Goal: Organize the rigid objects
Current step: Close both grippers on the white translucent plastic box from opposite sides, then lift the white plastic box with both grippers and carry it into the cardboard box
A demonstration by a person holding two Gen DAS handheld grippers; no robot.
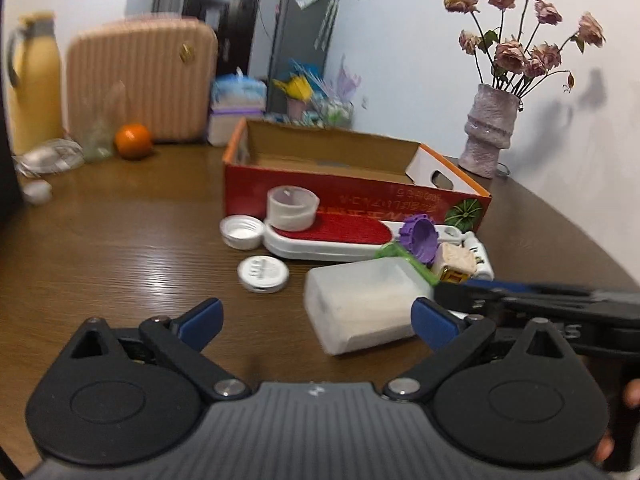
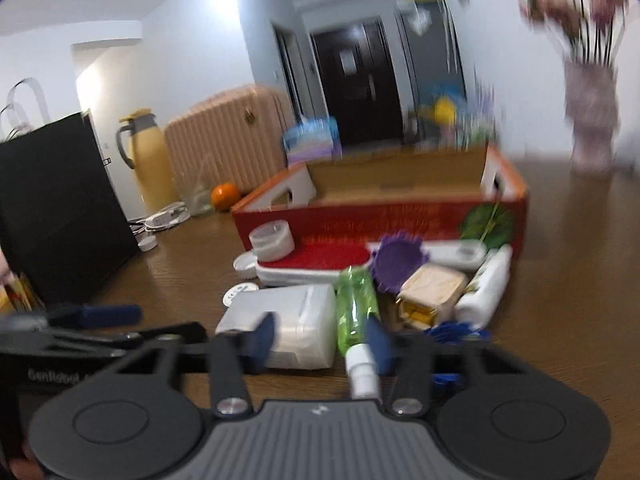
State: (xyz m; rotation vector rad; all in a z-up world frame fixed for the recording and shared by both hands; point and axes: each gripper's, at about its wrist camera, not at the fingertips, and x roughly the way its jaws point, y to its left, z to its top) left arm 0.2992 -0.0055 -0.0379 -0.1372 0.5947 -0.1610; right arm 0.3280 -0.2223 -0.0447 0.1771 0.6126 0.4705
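A dark wooden table [image 1: 120, 240] carries a clutter of household items in front of an open red cardboard box [image 1: 352, 184], which stands near the table's far edge beside a pale vase [image 1: 488, 128] of dried roses. A ribbed pink case [image 1: 140, 80], a yellow jug [image 1: 34, 80] and an orange [image 1: 133, 141] sit along the back left. Just in front of the box lies a white tray with a red mat [image 1: 332, 238], a roll of white tape [image 1: 292, 208] resting on its left end. A frosted white plastic box [image 1: 360, 304] lies nearest the camera, with two white caps [image 1: 262, 274] to its left and a purple flower-shaped lid [image 1: 420, 236], a beige block [image 1: 456, 260] and a white bottle [image 2: 486, 288] to its right. A green spray bottle [image 2: 356, 312] lies between the plastic box and the beige block, its white nozzle pointing back at the right gripper [image 2: 320, 340]. That gripper's jaws are partly drawn in; the nozzle lies between them, though blur hides whether the blue pads press on it. The left gripper [image 1: 316, 318] hovers spread wide and empty, its right finger just in front of the plastic box.
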